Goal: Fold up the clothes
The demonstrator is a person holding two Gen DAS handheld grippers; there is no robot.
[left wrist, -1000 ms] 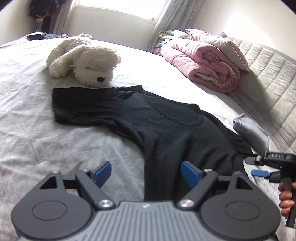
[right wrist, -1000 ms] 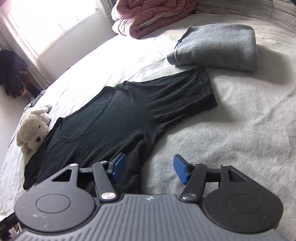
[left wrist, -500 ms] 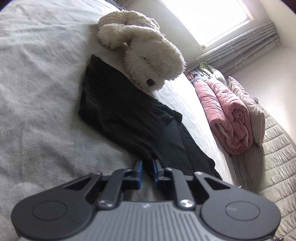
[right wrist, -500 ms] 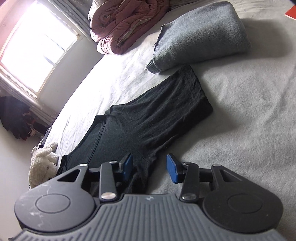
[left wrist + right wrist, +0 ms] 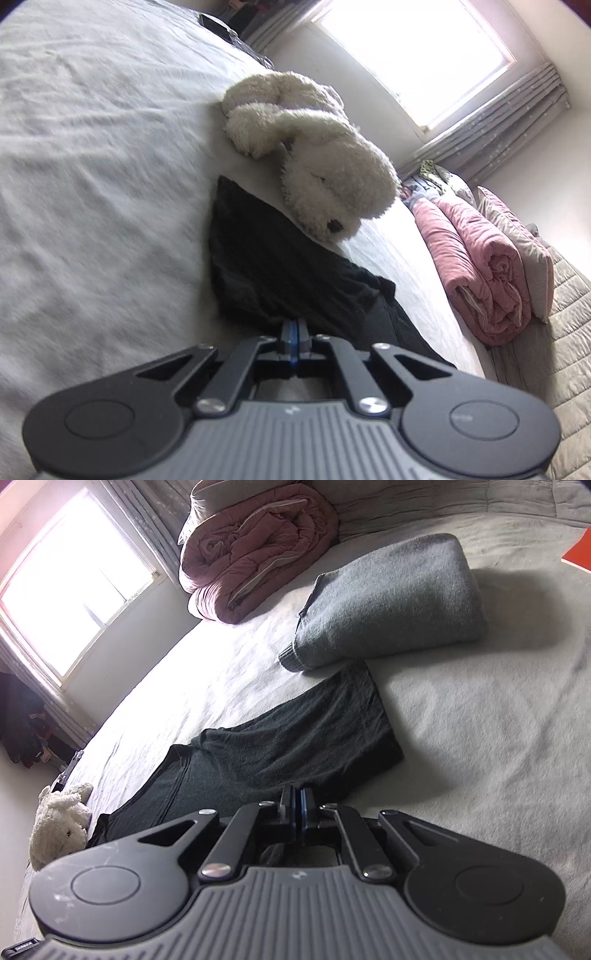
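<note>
A black T-shirt (image 5: 273, 266) lies spread on the grey bedcover. In the left wrist view its left sleeve stretches toward the plush dog, and my left gripper (image 5: 294, 330) is shut on the shirt's side edge below that sleeve. The right wrist view shows the other sleeve (image 5: 332, 723) pointing at a folded grey sweater, with my right gripper (image 5: 297, 805) shut on the black T-shirt's edge under that sleeve. Both pairs of blue pads are pressed together with dark fabric between them.
A white plush dog (image 5: 314, 166) lies against the left sleeve. The folded grey sweater (image 5: 391, 602) touches the right sleeve's end. A rolled pink quilt (image 5: 484, 273) and a pillow sit by the padded headboard (image 5: 554, 332). A window (image 5: 62, 587) lights the far wall.
Both grippers went from wide open to shut, closing on the shirt's side edges. Each has tilted and moved in lower toward its sleeve.
</note>
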